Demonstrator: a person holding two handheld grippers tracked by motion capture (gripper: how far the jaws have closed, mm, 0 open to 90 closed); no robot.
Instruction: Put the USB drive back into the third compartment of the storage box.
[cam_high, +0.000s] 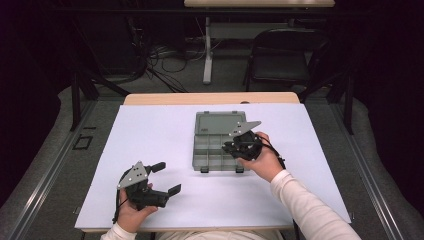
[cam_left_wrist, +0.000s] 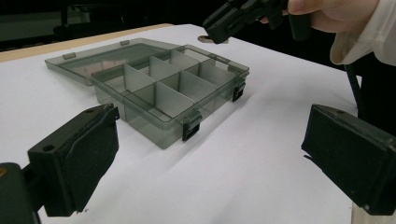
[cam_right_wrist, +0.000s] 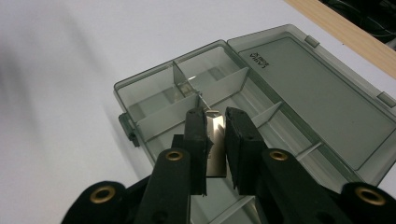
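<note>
1. The left gripper (cam_high: 167, 179) is resting low at the near left of the white table (cam_high: 150, 135), held in the person's left hand (cam_high: 132, 210); its jaws are standing wide apart with nothing between them, and its grey three-cornered plate is facing up.
2. In the left gripper view the two black jaws are framing bare table at either side, and the organizer box (cam_left_wrist: 159, 88) is lying beyond them, well apart from the jaws.
3. The organizer box (cam_high: 220, 142), a smoky grey clear plastic case, is sitting at the middle of the table with its lid (cam_high: 220, 122) folded flat open toward the far edge; upright dividers are splitting the tray into compartments, and two dark latches are hanging on the near wall.
4. The right gripper (cam_high: 231, 146), held in the right hand (cam_high: 265, 160), is hovering over the right half of the tray, pointing leftward.
5. In the right gripper view its jaws are pinching a small, flat, shiny metal piece (cam_right_wrist: 215, 140), holding it upright above the compartments of the organizer box (cam_right_wrist: 154, 93); which compartment lies beneath it I cannot tell.
</note>
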